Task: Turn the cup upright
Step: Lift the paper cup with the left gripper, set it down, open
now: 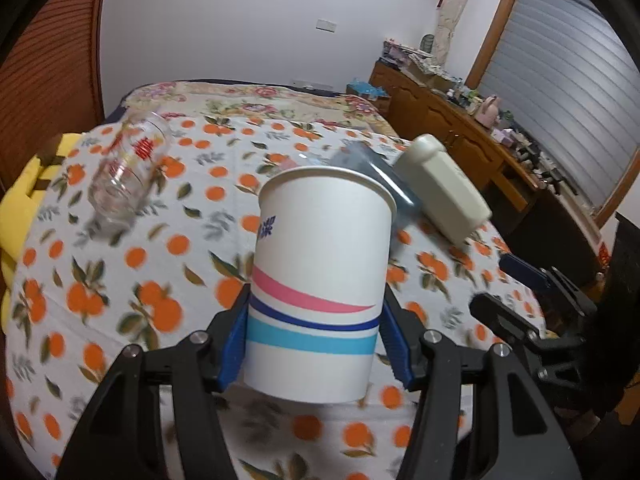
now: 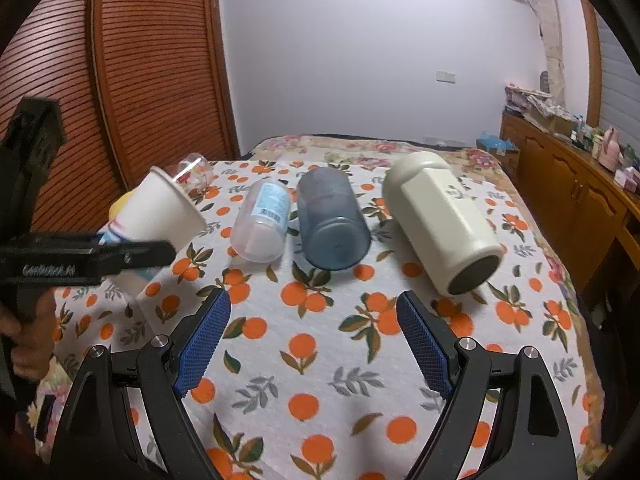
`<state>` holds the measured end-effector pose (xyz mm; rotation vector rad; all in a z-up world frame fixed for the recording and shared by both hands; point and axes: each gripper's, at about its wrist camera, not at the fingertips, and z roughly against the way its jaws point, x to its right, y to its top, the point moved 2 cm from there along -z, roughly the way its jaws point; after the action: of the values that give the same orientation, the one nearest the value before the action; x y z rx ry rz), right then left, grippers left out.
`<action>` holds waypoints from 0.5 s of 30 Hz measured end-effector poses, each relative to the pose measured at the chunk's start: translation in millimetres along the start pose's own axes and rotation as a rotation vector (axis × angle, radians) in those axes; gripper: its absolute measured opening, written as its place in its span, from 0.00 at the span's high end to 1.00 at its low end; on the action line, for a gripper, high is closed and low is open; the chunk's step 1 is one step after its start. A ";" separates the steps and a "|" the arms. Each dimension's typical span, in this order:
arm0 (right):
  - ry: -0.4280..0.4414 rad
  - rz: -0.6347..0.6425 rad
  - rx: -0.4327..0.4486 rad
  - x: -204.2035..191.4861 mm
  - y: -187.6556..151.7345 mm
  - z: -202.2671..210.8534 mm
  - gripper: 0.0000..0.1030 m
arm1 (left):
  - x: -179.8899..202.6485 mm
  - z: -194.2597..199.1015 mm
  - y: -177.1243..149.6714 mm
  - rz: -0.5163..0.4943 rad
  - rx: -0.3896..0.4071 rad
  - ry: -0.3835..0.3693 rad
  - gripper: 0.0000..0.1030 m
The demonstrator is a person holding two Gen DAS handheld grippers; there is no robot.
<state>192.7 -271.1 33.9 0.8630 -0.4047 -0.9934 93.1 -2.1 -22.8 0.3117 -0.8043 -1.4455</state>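
**Two grippers over an orange-print cloth, one holding a paper cup**

Five containers are in sight. Far left, a clear glass [image 2: 194,176] lies on its side near the cloth's [image 2: 320,360] left edge. The left gripper [image 1: 314,336] has its blue fingers [image 1: 236,344] clamped on the lower wall of a white paper cup [image 1: 320,280] with pink and blue stripes, lifted off the cloth and tilted, mouth up and away. Next lie a clear plastic bottle [image 2: 262,222] with a blue label, a blue tumbler [image 2: 332,224] and a cream flask [image 2: 440,224], all on their sides, bases toward the right wrist camera. The right gripper [image 2: 314,344] hovers with fingers wide apart above bare cloth in the foreground. A wooden sideboard [image 2: 568,184] stands along the right.
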 end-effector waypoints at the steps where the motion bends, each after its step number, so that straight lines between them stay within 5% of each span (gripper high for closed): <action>1: -0.002 -0.003 0.001 2.1 -0.3 2.8 0.16 | 3.6 0.4 -3.1 -0.001 -0.004 -0.007 0.44; 15: -0.034 -0.052 -0.010 27.7 -16.2 23.7 0.16 | 53.3 -22.9 -28.8 -0.021 -0.061 -0.037 0.44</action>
<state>182.2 -309.6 33.6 0.8520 -0.4080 -1.0581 82.4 -63.1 -41.5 0.2479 -0.7868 -1.4964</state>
